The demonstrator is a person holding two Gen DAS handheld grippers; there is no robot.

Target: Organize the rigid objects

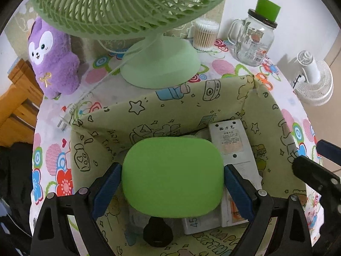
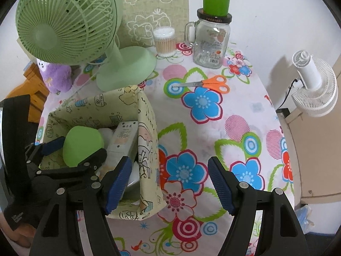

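Two fans [image 2: 70, 21] [image 2: 313, 85], one jar [image 2: 211, 42], one scissors [image 2: 206, 84], one basket [image 2: 147, 128].

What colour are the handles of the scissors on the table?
Orange handles on the scissors, seen best in the right wrist view.

The green case [image 1: 172, 177] hides much of the fabric bin's [image 1: 181, 98] contents.

A bright green rounded case [image 1: 172, 177] sits between blue finger pads [image 1: 106, 189]. The fabric storage box [image 1: 181, 100] is pale yellow-green with black cartoon outlines. The tablecloth [image 2: 213, 128] is white with blue, red and pink flowers. At the upper left stands a mint-green desk fan [image 2: 64, 21]; the scissors [image 2: 204, 84] have orange handles; the plush toy [image 1: 51, 57] is purple.
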